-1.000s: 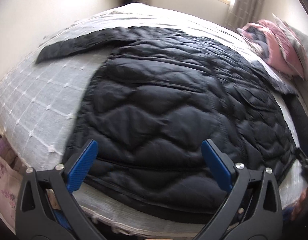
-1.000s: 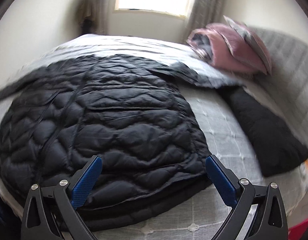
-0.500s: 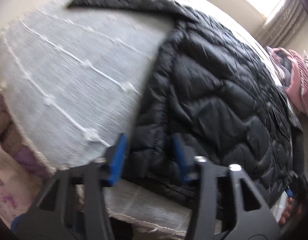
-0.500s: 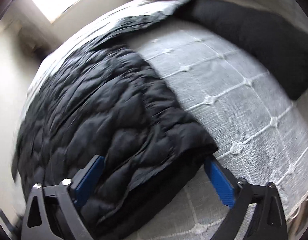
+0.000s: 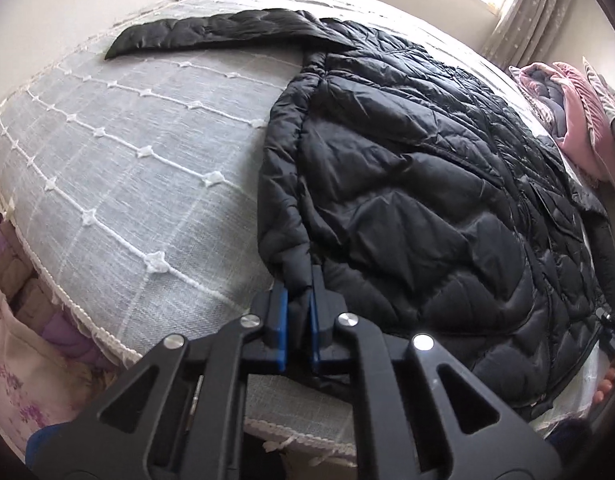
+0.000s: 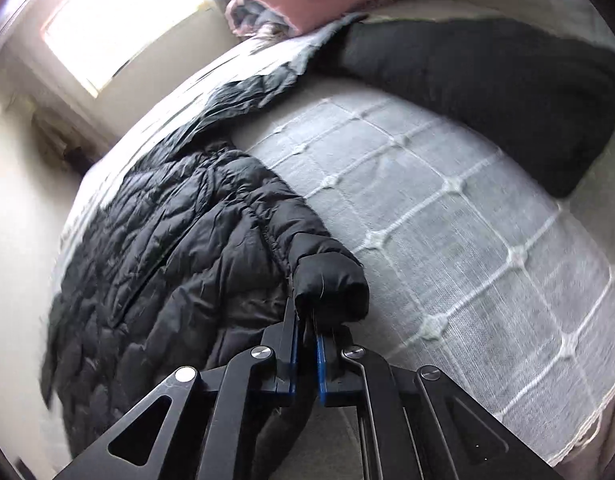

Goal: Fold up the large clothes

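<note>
Pinching hem corners of black jacket (image 5: 427, 184), left tool (image 5: 298, 300) and right tool (image 6: 306, 328) clenched, jacket lying lengthwise toward window.

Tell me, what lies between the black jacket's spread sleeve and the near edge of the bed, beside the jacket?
Only bare grey bedspread with white stitched lines lies between the sleeve of the black jacket and that edge, as the left wrist view shows.
</note>
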A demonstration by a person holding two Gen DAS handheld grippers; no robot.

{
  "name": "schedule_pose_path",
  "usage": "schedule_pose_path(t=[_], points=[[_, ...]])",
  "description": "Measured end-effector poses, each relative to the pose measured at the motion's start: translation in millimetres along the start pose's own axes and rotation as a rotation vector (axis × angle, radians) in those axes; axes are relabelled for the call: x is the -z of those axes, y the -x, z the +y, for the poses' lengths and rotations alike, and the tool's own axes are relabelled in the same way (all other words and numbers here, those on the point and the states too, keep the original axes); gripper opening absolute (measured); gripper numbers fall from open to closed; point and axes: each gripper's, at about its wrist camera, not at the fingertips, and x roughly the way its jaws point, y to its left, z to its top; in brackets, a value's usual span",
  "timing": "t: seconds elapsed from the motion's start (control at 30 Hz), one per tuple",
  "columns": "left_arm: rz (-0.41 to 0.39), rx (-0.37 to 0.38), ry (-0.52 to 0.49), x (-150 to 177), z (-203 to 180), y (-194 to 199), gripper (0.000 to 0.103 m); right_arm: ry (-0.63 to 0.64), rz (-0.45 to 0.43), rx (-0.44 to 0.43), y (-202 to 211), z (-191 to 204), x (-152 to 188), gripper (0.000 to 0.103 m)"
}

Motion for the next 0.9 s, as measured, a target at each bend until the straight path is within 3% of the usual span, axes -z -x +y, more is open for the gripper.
schedule_pose_path(t=[0.17,0.3,0.33,0.37,0.43,0.5,0.57,0.63,0.67,0.77,0.9], points=[[-0.016,0.029,0.008,-4,3,11,0.014,0.033,-0.005,-0.047,7,10,-2,0.011],[-0.049,0.034,0.040,-5,3,25,0.045,-0.051,-0.091,-0.041,23,-6,-11,0.020],[-0.073,0.030,0.043,-6,1,31,0.049,-0.048,-0.107,-0.049,26,-6,-12,0.028],[-0.104,0.014,0.044,-8,-1,37,0.051,-0.042,-0.114,-0.059,27,-5,-13,0.047],[-0.149,-0.010,0.041,-14,-9,47,0.065,-0.039,-0.125,-0.103,28,-2,-16,0.080],[-0.154,0.007,0.018,-26,-21,54,0.075,-0.054,-0.173,-0.141,37,-2,-19,0.080],[-0.154,0.009,0.003,-35,-35,58,0.075,-0.051,-0.280,-0.188,55,1,-22,0.082],[-0.151,0.017,-0.015,-45,-55,62,0.077,-0.006,-0.392,-0.191,67,11,-27,0.093],[-0.153,0.033,-0.027,-49,-65,63,0.078,0.032,-0.392,-0.188,64,16,-33,0.103],[-0.171,0.077,-0.096,-63,-101,64,0.084,0.075,-0.281,-0.127,40,24,-56,0.103],[-0.195,0.072,-0.160,-85,-143,64,0.084,0.094,-0.283,-0.120,35,22,-85,0.103]])
